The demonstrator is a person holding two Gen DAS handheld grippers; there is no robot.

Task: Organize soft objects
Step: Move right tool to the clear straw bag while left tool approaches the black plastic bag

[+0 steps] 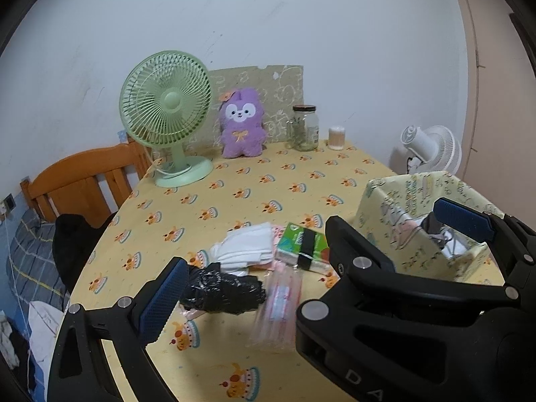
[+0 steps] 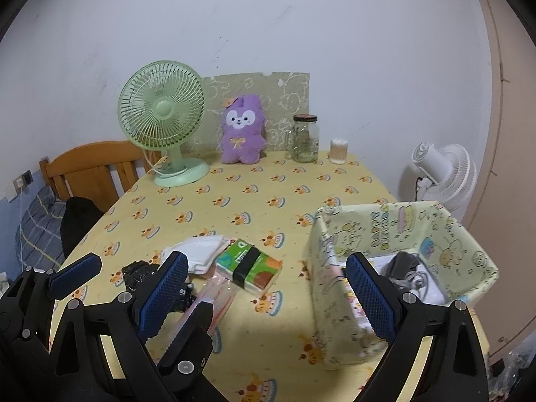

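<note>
On the yellow tablecloth lie a crumpled black plastic bag (image 1: 222, 289), a folded white cloth (image 1: 244, 248), a green-and-orange tissue pack (image 1: 303, 244) with a black band, and a clear pink-printed packet (image 1: 278, 305). A yellow patterned fabric box (image 2: 395, 258) stands at the right and holds grey and white items. A purple plush (image 1: 242, 124) sits at the back. My left gripper (image 1: 254, 288) is open, its left pad beside the black bag. My right gripper (image 2: 264, 293) is open and empty, above the table between the packet and the box. The other gripper (image 1: 462, 217) reaches in over the box.
A green desk fan (image 1: 167, 114), a glass jar (image 1: 305, 127) and a small cotton-swab container (image 1: 336, 137) stand along the back wall. A wooden bed frame (image 1: 83, 181) and bedding lie left of the table. A white fan (image 2: 442, 171) stands beyond the right edge.
</note>
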